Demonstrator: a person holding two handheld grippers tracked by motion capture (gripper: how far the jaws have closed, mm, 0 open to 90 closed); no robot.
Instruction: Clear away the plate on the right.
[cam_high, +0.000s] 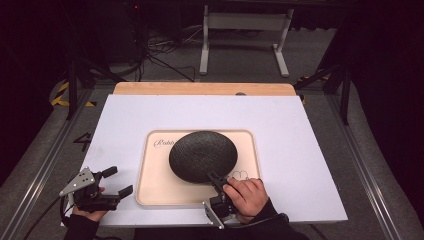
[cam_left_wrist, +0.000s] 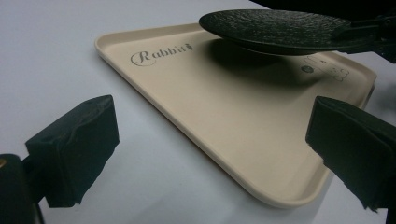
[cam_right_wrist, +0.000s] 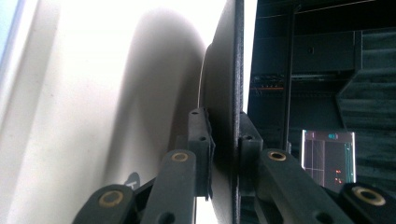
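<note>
Right now, work in hand: I am handling a round black plate (cam_high: 202, 156) over a cream tray (cam_high: 150, 185) on the white table (cam_high: 300, 150).
Right gripper (cam_high: 216, 180): its jaws are closed tight on the near rim of the plate; in the right gripper view the two pads pinch the thin edge (cam_right_wrist: 237, 93) from both sides, so I hold it by the rim alone.
Left gripper (cam_high: 116, 181): its jaws stand wide apart and hold nothing; it rests low at the near left corner of the table, just beside the tray's left edge, not touching it.
Where the plate is: above the middle of the tray, slightly toward its far side. In the left gripper view the plate (cam_left_wrist: 275, 29) hangs clear of the tray floor (cam_left_wrist: 224, 112), a dark shadow lying under it, so I judge it lifted, roughly level.
Tray: flat on the table, with a script word printed near its far left corner (cam_left_wrist: 161, 53) and small drawings near its near right corner.
Done so far: the plate is gripped and off the tray surface.
Left to do: I cannot tell whether it is being carried off or set down; either way it has yet to be placed and let go.
Risk: the rim grip is narrow, so the plate could tilt or slip.
</note>
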